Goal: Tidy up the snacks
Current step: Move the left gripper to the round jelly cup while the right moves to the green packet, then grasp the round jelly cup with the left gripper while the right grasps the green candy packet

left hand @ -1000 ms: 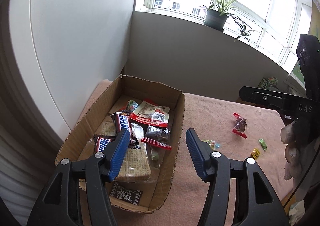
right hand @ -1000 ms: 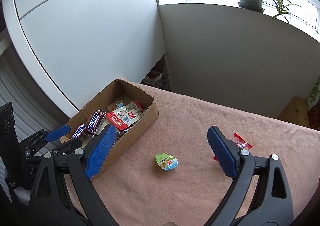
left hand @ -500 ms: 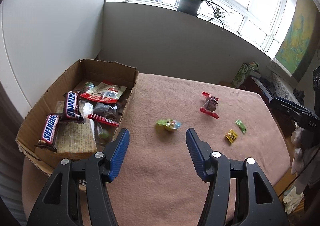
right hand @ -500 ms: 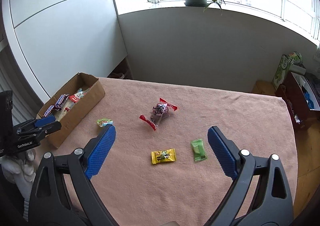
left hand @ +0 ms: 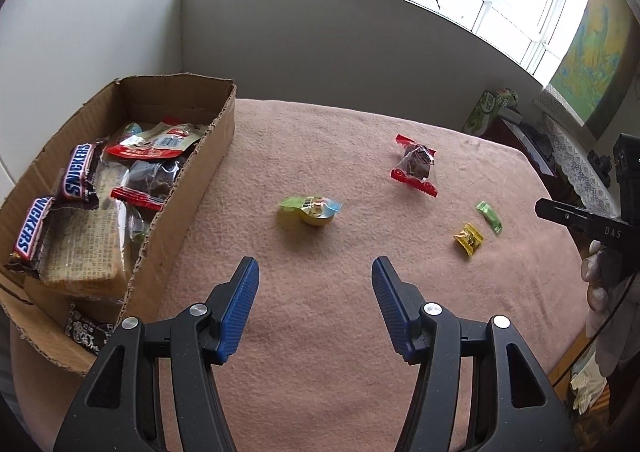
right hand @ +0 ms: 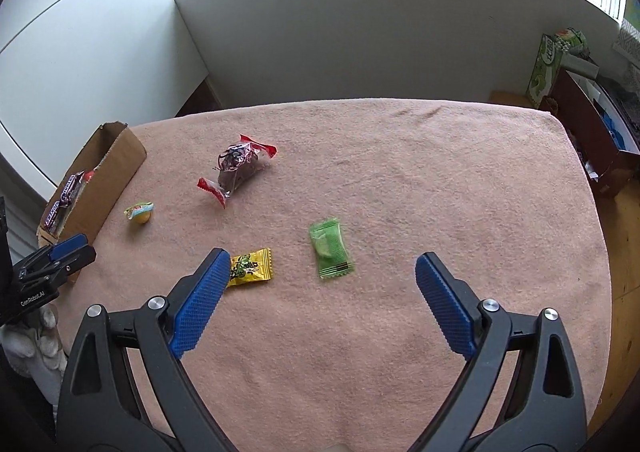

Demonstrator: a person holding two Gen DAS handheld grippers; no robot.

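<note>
Four loose snacks lay on the pink-covered table (left hand: 320, 332) in the left wrist view, the jelly cup (left hand: 312, 208) at centre beyond the left gripper (left hand: 312, 304) with its jaws released and empty, the cardboard box (left hand: 192, 180) at left, while in the right wrist view the right gripper (right hand: 322, 300), jaws released, hung over the yellow candy (right hand: 252, 267) and green candy (right hand: 330, 248).

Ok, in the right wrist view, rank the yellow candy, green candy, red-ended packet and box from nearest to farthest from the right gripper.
1. Yellow candy, beside the left finger, and green candy, ahead between the fingers: too close to call.
2. Red-ended packet, farther ahead, left.
3. Box, far left edge.
</note>
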